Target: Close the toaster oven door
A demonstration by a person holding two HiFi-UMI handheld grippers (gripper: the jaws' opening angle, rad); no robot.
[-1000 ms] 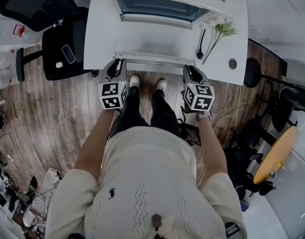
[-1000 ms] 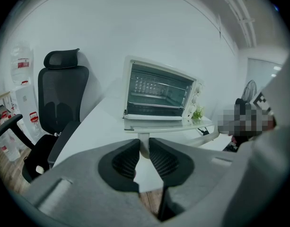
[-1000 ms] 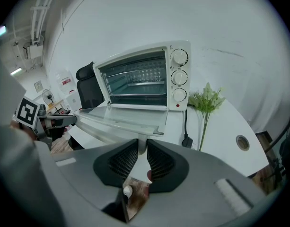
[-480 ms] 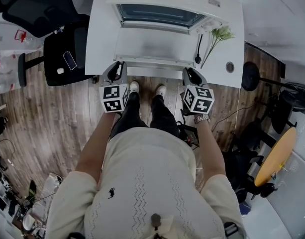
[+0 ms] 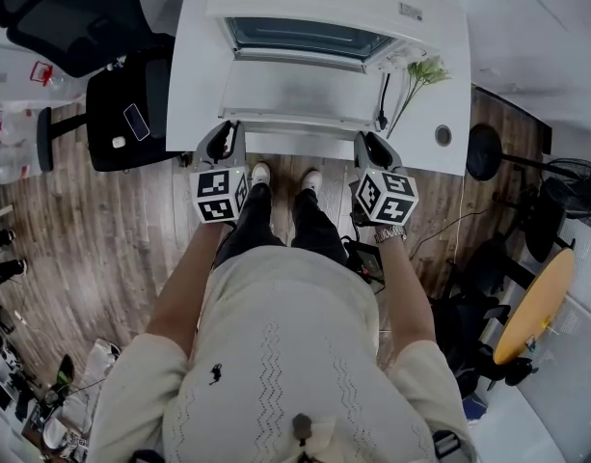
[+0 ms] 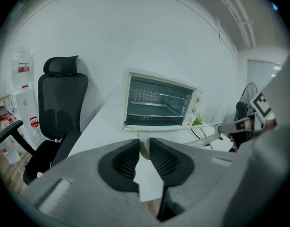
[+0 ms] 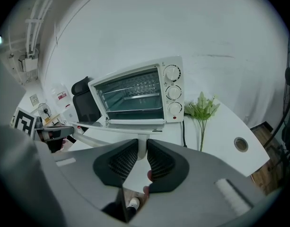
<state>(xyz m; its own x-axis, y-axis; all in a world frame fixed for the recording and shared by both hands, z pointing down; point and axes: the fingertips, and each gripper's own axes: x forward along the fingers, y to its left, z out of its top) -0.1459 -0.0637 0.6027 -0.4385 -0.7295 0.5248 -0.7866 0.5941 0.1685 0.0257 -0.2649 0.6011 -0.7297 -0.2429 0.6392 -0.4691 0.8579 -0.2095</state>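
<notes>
White handle (image 6: 204, 135) is pinched in both my grippers: L gripper (image 6: 144, 143) has its jaws nearly together, clamped on the handle's left post; R gripper (image 7: 142, 143) is clamped the same way on the right post, w/ the bar running betw. them. Door (image 5: 295, 90) hangs off that handle, dropped open approx. flat, sticking out from the oven (image 5: 305, 13) toward me, over the table (image 5: 189, 85). Door has a white frame w/ a glass pane. Oven mouth gapes behind it, rack (image 7: 135, 91) showing inside, 3 knobs (image 7: 172, 92) down its right side, plant (image 7: 201, 110) just beside that
</notes>
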